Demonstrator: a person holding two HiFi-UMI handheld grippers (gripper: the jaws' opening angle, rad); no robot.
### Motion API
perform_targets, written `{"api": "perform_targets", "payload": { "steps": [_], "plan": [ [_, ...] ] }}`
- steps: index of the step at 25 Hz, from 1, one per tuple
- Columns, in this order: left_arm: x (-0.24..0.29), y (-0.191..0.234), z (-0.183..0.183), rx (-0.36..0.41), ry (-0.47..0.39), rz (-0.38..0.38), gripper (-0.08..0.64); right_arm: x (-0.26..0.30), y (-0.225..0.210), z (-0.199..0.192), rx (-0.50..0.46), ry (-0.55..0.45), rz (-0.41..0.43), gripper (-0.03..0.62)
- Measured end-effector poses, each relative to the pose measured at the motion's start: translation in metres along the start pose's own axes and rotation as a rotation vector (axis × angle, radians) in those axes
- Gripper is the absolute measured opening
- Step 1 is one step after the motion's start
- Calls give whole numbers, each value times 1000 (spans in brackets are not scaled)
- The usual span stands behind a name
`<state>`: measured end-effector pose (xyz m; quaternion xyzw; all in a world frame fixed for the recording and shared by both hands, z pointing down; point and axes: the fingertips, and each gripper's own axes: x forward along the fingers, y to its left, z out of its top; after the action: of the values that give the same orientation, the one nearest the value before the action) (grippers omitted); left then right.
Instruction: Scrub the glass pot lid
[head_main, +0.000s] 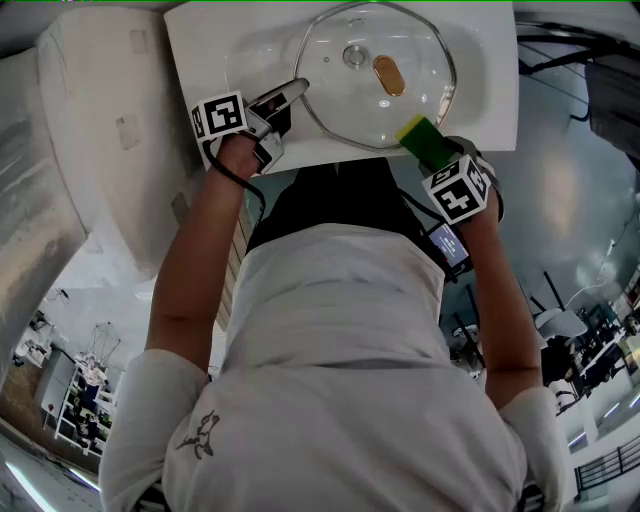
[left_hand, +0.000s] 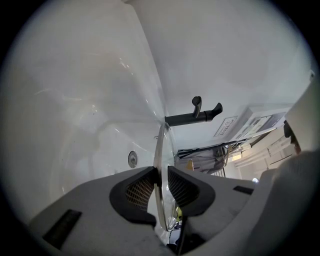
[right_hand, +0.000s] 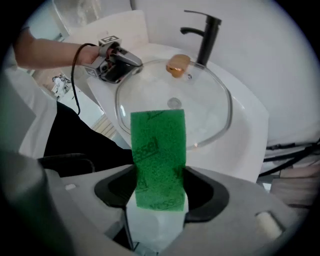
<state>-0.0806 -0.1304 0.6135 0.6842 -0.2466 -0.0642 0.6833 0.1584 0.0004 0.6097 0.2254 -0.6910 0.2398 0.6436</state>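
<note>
One glass pot lid (head_main: 345, 105) is lying over the single white sink basin (head_main: 200, 60) in the upper centre of the head view, its one amber knob (head_main: 389, 75) showing right of middle. Two grippers are working at it. The left gripper (head_main: 292, 93) is clamping the lid's left rim, the glass edge pinched between both jaws. The right gripper (right_hand: 159, 186) is squeezing one green sponge (right_hand: 157, 150), its jaws pressing on either side. The sponge is sitting at the lid's lower right rim; whether it is touching the glass cannot be told. One black faucet (right_hand: 202, 37) is standing beyond the lid.
</note>
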Motion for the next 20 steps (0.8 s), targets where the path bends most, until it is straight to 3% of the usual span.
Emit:
{"api": "perform_targets", "payload": {
  "steps": [6, 13, 20],
  "plan": [
    [0, -1, 1, 2, -18, 11, 86, -9, -14, -10, 44, 2, -12, 290],
    [0, -6, 0, 48, 13, 35, 101, -37, -14, 18, 26, -102, -62, 291],
    [-23, -14, 10, 91, -61, 93, 175, -70, -15, 46, 3, -206, -113, 291]
  ]
}}
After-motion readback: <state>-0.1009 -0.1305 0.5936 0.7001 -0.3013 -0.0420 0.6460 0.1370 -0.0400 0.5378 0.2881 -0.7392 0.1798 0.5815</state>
